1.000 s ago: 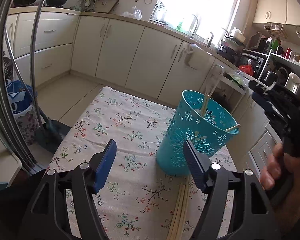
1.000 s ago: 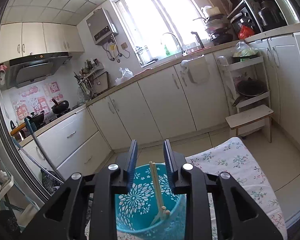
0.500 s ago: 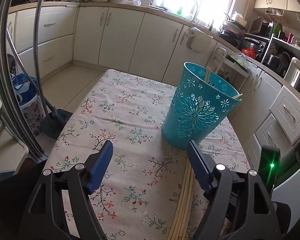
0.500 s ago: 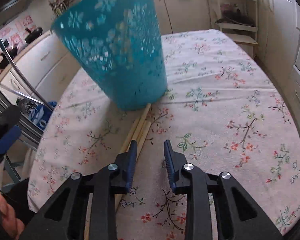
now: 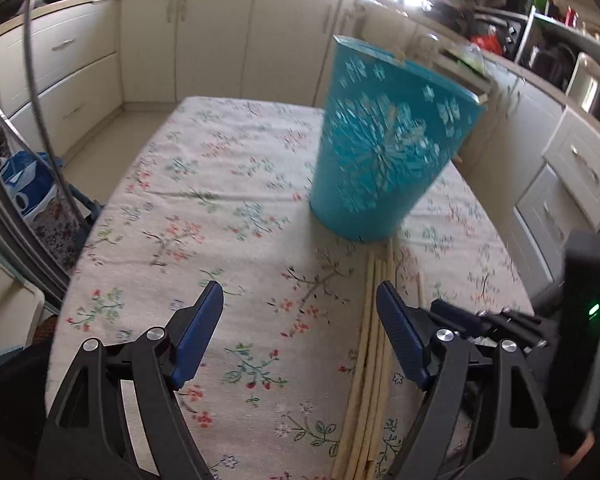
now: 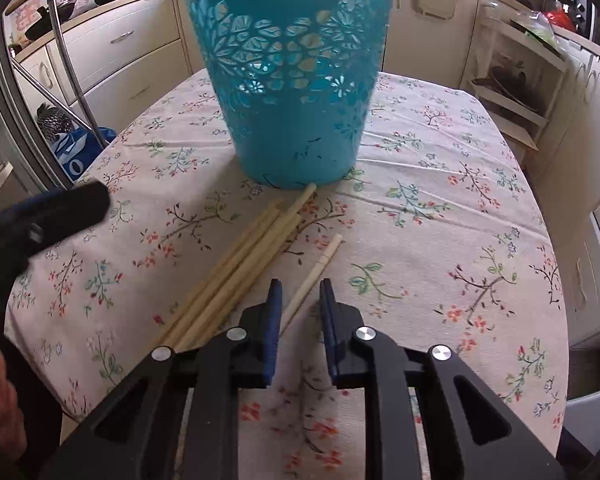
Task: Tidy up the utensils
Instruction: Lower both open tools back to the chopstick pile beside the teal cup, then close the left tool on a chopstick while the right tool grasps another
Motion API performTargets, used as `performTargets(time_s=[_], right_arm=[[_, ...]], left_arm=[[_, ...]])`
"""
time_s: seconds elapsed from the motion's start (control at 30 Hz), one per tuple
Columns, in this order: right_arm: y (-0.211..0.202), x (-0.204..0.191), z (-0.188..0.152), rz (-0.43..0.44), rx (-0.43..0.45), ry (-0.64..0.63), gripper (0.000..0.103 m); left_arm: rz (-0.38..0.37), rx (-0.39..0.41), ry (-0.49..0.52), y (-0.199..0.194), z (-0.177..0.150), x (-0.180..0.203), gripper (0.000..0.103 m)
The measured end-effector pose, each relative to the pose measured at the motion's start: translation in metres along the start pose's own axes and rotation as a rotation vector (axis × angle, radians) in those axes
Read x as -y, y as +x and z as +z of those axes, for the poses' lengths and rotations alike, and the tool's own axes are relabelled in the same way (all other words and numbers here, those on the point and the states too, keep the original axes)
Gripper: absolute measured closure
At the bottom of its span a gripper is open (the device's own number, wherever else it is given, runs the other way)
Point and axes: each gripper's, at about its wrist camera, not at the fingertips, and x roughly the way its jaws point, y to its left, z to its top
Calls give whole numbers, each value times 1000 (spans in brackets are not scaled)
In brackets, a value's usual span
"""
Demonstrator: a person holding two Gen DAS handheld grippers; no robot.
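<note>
Chopsticks (image 6: pixel 235 272) lie bundled on table (image 6: pixel 440 208), long axis running from near edge toward basket (image 6: pixel 287 80) base. Single chopstick (image 6: pixel 314 272) lies apart, directly ahead of right gripper (image 6: pixel 298 300); jaws part-open, empty, nearer. Left gripper (image 5: pixel 300 324) wide open, empty, bundle beside right finger.

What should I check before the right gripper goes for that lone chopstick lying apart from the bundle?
1. Right gripper empty, jaws parted a little: ok.
2. Lone chopstick lined up with the gap: ok, its near end runs in under the jaws.
3. Lone chopstick clear of the chopstick bundle: ok, a strip of tablecloth shows between them.
4. Teal basket upright on the table: ok in the right view; blurred in the left view.
5. Left gripper out of the way: ok, open, empty, off to the side.
6. Room left in the basket: cannot tell, its inside is hidden.
</note>
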Motion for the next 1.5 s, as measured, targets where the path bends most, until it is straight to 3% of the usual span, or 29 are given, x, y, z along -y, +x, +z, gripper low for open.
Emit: performTargets(time_s=[0.17, 0.37, 0.57, 1.2, 1.3, 1.43, 1.5], right_arm=[[-7, 21, -11, 30, 28, 49, 93], [-6, 23, -12, 50, 49, 80, 93], [-7, 24, -12, 65, 59, 90, 92], [-7, 25, -14, 78, 76, 99, 91], [-7, 25, -14, 81, 78, 101, 90], [-7, 26, -13, 85, 75, 104, 90], [-6, 27, -12, 92, 72, 111, 89]], left_arm=[[15, -56, 57, 26, -5, 19, 28], [73, -87, 85, 44, -2, 27, 28], [79, -115, 108, 55, -3, 31, 28], [107, -115, 131, 63, 0, 39, 29], [131, -99, 101, 61, -2, 34, 30], [167, -78, 22, 53, -4, 21, 44], [157, -74, -9, 50, -5, 17, 45]])
